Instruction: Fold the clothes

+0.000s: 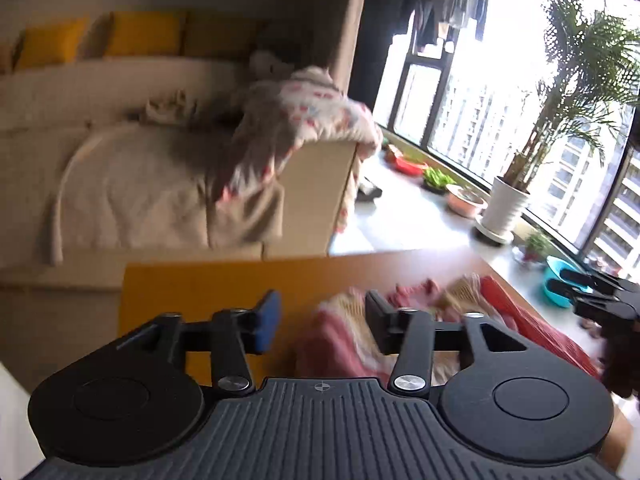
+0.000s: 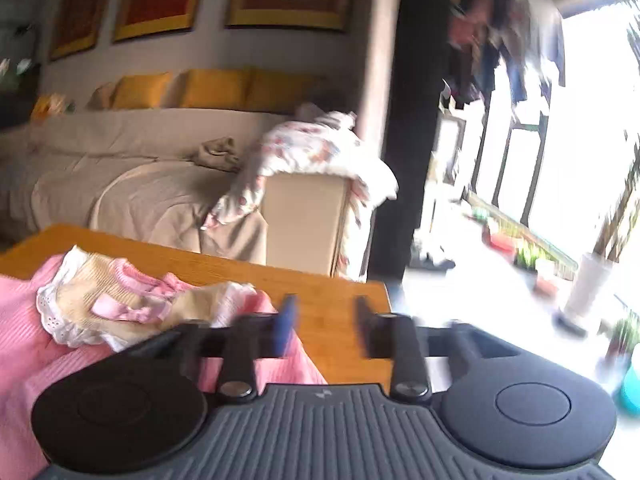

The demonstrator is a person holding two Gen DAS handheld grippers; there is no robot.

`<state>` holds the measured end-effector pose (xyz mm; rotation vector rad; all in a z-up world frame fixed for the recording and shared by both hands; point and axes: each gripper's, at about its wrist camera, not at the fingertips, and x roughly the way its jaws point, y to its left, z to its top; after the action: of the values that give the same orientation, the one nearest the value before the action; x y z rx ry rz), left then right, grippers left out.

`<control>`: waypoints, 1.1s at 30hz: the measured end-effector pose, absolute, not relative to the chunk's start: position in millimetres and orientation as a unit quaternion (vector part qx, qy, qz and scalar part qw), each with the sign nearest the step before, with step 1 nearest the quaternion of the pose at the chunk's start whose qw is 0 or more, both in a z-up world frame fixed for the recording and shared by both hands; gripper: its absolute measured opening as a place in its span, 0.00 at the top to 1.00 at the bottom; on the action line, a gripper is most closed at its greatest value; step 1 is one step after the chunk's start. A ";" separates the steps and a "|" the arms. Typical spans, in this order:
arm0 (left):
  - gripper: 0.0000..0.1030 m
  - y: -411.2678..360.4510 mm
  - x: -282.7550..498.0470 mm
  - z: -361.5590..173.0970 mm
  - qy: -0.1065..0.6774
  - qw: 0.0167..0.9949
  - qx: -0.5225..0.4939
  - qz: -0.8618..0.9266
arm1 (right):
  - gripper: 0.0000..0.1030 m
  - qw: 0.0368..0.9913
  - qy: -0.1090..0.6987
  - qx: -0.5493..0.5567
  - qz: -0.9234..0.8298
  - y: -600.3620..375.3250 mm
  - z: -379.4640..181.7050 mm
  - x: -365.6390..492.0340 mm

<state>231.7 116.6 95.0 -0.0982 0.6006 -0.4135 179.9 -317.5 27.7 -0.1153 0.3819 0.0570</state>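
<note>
A pink garment [image 2: 24, 320] with a cream, lace-edged top and pink bows [image 2: 120, 296] lies bunched on the wooden table [image 2: 340, 292]. In the right wrist view my right gripper [image 2: 326, 320] hovers open above the garment's right edge, nothing between its fingers. In the left wrist view the same pink and cream garment [image 1: 348, 344] lies under and beyond my left gripper [image 1: 320, 320], which is open and holds nothing. The right gripper [image 1: 580, 292] shows at the right edge of that view, over the far side of the garment.
Beyond the table stands a beige sofa [image 1: 140, 184] with yellow cushions and a floral cloth [image 1: 312, 120] draped over its armrest. A window ledge [image 1: 400, 216] on the right carries a potted palm [image 1: 504, 204], bowls and small plants. Laundry hangs by the window.
</note>
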 end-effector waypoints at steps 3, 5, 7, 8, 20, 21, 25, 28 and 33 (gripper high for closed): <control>0.36 120.9 208.7 78.2 0.335 0.915 -0.022 -0.224 | 0.18 0.980 0.195 -0.016 0.046 -325.9 30.2 157.4; 0.33 120.4 191.8 65.6 0.365 0.900 0.001 -0.239 | 0.00 0.975 0.202 0.034 0.082 -330.7 37.0 145.3; 0.33 119.8 175.0 53.0 0.393 0.883 0.024 -0.254 | 0.00 0.967 0.205 0.086 0.123 -327.2 45.5 138.6; 0.33 114.5 168.2 45.3 0.403 0.876 0.036 -0.262 | 0.00 0.962 0.209 0.109 0.141 -327.4 46.0 134.8; 0.99 72.4 144.9 20.7 0.371 0.870 0.195 -0.260 | 0.00 0.922 0.247 0.213 0.210 -258.8 -24.4 145.6; 0.99 78.4 150.6 32.4 0.354 0.880 0.210 -0.237 | 0.00 0.922 0.260 0.208 0.199 -255.3 -30.5 148.0; 0.99 117.6 174.5 84.5 0.297 0.924 0.186 -0.156 | 0.00 0.910 0.288 0.230 0.191 -257.2 -38.7 160.2; 0.85 142.8 183.9 95.9 0.337 0.918 0.091 -0.187 | 0.00 0.906 0.291 0.240 0.190 -259.5 -41.5 163.5; 0.52 137.1 168.6 42.3 0.475 0.844 0.007 -0.248 | 0.00 0.906 0.288 0.245 0.190 -260.0 -41.7 163.8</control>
<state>168.6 137.1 42.3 0.0156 1.0017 -0.5243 163.8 -260.0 -41.7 0.5057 0.5958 0.3929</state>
